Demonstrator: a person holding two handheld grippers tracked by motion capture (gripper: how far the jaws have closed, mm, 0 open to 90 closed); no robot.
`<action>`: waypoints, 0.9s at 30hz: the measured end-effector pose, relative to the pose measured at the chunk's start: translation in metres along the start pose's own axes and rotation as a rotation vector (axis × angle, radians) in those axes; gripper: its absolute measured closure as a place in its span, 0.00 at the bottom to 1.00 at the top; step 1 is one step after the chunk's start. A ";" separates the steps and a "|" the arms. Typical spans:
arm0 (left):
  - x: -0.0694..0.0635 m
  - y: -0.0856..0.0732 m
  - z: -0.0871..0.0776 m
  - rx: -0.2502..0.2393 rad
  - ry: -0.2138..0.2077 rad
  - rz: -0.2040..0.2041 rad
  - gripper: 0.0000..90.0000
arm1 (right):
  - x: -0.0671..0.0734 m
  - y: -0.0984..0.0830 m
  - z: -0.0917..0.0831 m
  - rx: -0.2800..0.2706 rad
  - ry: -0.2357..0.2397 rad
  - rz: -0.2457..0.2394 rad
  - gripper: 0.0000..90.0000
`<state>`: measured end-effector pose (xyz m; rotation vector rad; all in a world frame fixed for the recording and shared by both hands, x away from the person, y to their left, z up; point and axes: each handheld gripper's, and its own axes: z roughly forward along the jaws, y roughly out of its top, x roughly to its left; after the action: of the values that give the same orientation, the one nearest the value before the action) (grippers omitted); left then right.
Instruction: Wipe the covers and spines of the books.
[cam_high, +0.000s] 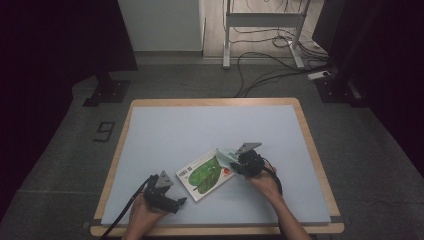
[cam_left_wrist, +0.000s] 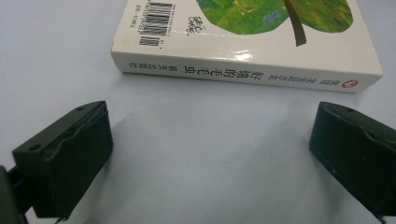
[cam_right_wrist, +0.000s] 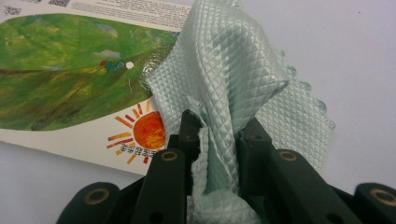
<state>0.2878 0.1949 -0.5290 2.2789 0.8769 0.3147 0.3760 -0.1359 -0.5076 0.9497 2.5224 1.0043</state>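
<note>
The right gripper (cam_right_wrist: 215, 128) has its jaws clamped on a pale green cloth (cam_right_wrist: 229, 70), which hangs over the near corner of the book (cam_high: 206, 175) lying flat on the bench (cam_high: 165, 130). The left gripper (cam_left_wrist: 210, 154) waits just short of the book's spine, jaws wide and empty. Wiping the cover looks about to begin (likely by lowering the cloth flat and sweeping across).

A pale blue-grey surface (cam_high: 165, 130) with a light wooden rim carries a picture book (cam_high: 205, 174) lying flat near its front middle. The cover shows a large green leaf and a small orange sun; the white spine with printed characters faces the front-left corner.
</note>
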 end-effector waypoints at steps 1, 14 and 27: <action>0.000 0.000 0.000 0.000 0.001 0.001 0.00 | 0.000 0.000 0.000 0.001 0.001 0.004 0.82; 0.000 0.000 0.000 0.000 0.000 0.001 0.00 | 0.018 0.002 0.001 0.002 0.036 -0.026 0.82; 0.000 0.000 0.000 0.001 0.000 -0.001 0.00 | 0.044 0.004 0.004 -0.013 0.104 -0.053 0.82</action>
<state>0.2878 0.1953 -0.5289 2.2798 0.8782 0.3142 0.3466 -0.1025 -0.5079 0.8425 2.6074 1.0794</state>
